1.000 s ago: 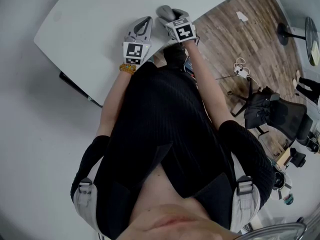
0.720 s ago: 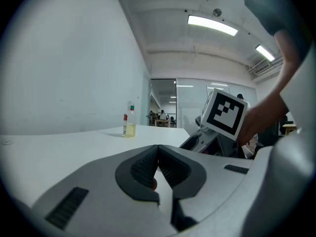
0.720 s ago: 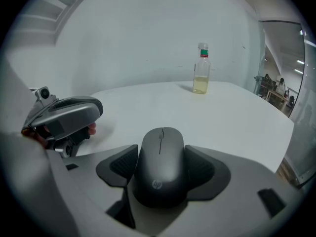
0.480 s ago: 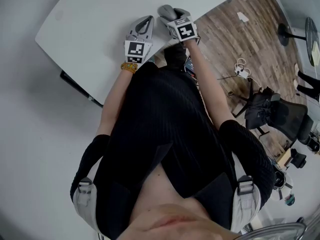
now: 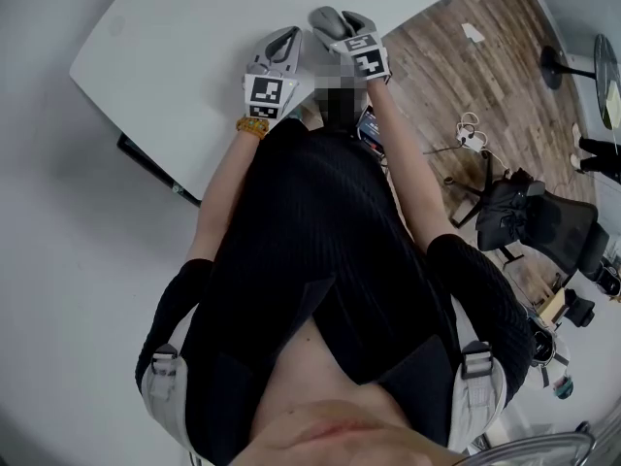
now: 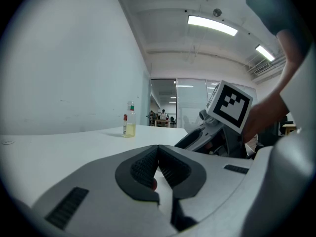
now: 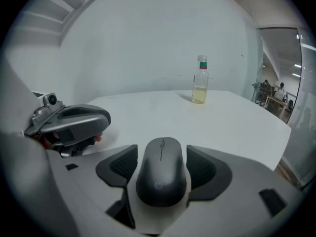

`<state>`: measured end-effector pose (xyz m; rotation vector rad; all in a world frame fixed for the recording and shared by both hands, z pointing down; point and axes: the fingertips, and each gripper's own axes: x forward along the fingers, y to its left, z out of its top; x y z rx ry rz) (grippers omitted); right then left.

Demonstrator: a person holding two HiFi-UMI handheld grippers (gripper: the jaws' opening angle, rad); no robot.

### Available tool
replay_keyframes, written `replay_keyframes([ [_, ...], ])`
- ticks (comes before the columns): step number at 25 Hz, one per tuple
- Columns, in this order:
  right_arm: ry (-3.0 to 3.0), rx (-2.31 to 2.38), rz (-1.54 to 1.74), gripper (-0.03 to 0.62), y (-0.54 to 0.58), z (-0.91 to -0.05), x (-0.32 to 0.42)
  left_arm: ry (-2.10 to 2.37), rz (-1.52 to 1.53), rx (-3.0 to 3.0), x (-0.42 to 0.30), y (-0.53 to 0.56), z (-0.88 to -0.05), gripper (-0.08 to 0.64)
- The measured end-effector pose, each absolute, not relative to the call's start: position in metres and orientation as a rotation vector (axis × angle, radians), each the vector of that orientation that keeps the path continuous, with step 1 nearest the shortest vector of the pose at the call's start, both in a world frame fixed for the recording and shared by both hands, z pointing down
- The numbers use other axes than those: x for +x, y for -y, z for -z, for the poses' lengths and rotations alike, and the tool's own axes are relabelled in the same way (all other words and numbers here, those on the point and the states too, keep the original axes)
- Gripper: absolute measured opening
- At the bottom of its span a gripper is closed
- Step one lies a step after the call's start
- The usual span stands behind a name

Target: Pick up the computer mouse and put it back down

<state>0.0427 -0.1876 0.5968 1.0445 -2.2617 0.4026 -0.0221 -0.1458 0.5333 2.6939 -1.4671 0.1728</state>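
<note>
A dark grey computer mouse (image 7: pixel 162 174) lies lengthwise between the ribbed pads of my right gripper (image 7: pixel 162 154), which is shut on its two sides. In the head view the mouse (image 5: pixel 323 19) shows at the near edge of the white table (image 5: pixel 184 47), in front of the right gripper (image 5: pixel 338 22). Whether it rests on the table or hangs just above it I cannot tell. My left gripper (image 5: pixel 283 39) sits beside it on the left. The left gripper (image 6: pixel 157 154) is shut, pad against pad, with nothing held.
A small clear bottle (image 7: pixel 200 83) of yellowish liquid with a red and green label stands far back on the table; it is also in the left gripper view (image 6: pixel 129 121). An office chair (image 5: pixel 529 221) and cables lie on the wooden floor to the right.
Both grippers have shifted slightly farther onto the table, the right one with the mouse between its jaws. The jaws have not changed.
</note>
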Motion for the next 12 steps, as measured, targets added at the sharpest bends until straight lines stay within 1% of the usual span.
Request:
replay_keyframes([
  [5, 2.337, 1.108, -0.335, 0.281, 0.187, -0.567, 0.039, 1.467, -0.169, 2.695, -0.023, 0.145, -0.531, 0.013],
  [12, 2.459, 1.214, -0.159, 0.281, 0.181, -0.525, 0.034, 1.467, -0.171, 2.694, -0.025, 0.146, -0.533, 0.012],
])
